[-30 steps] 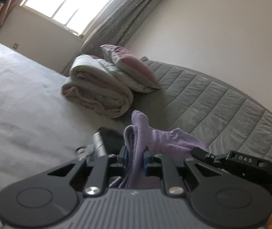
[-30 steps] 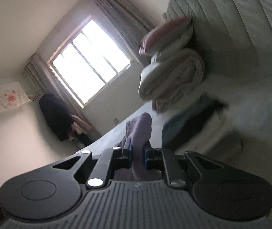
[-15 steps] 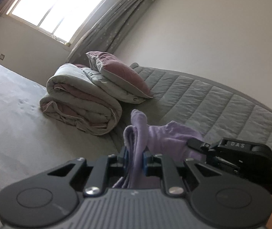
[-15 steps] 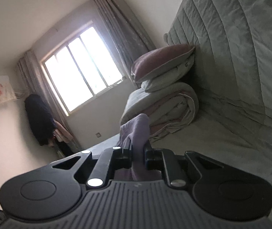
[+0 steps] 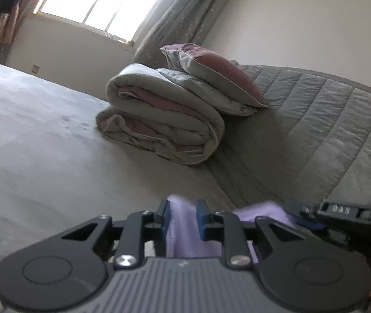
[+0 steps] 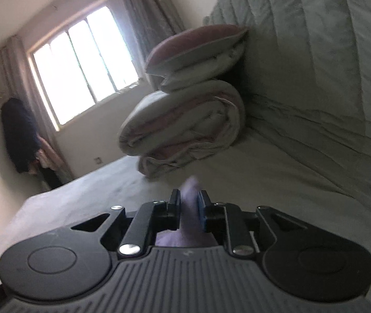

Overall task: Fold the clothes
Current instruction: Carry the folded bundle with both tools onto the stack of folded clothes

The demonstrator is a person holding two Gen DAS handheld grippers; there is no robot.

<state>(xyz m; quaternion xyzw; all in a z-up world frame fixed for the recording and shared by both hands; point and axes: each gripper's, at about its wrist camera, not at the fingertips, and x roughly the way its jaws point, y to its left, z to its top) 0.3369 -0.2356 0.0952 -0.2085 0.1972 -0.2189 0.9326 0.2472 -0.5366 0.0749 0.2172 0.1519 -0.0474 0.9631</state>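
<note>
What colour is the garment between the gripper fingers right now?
Pale lilac. The garment shows best in the left wrist view, where the light is truer.

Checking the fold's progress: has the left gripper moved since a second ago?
Yes. The left gripper, lilac cloth between its jaws, has moved toward the folded duvet, which now looms larger and more central; its jaws have just been opening.

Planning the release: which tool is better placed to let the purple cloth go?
Either: left tool and right tool alike pinch the purple cloth, their jaws having just been opening, over the bed.
</note>
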